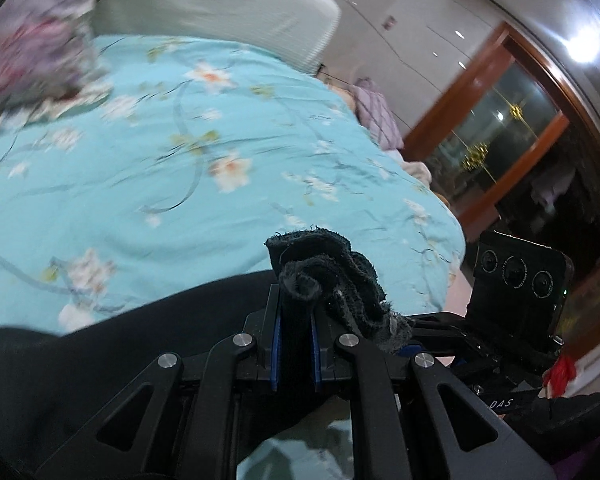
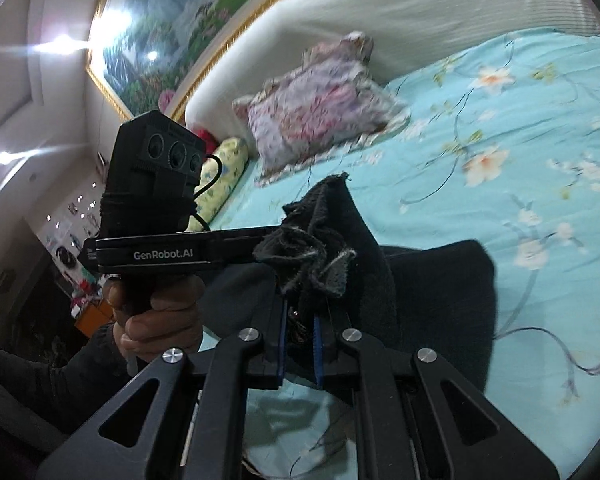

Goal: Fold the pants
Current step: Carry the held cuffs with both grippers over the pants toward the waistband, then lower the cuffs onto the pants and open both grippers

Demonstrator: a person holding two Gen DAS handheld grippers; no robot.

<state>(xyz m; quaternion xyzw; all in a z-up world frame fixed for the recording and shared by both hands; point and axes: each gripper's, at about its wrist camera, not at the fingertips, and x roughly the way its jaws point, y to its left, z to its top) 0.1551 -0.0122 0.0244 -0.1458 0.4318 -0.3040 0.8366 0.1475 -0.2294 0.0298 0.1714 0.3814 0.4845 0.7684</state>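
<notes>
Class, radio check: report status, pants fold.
Left gripper, right gripper: jaws shut on black pants. Pants lifted over floral bedspread. Pillow well clear.

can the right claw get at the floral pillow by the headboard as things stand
Probably not right now: the right claw is shut on the black pants, as is the left claw. The path over the blue quilt to the floral pillow looks free.

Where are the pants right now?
The pants are lifted over the blue bedspread, bunched edges pinched in both the left gripper and the right gripper, the floral pillow beyond.
</notes>
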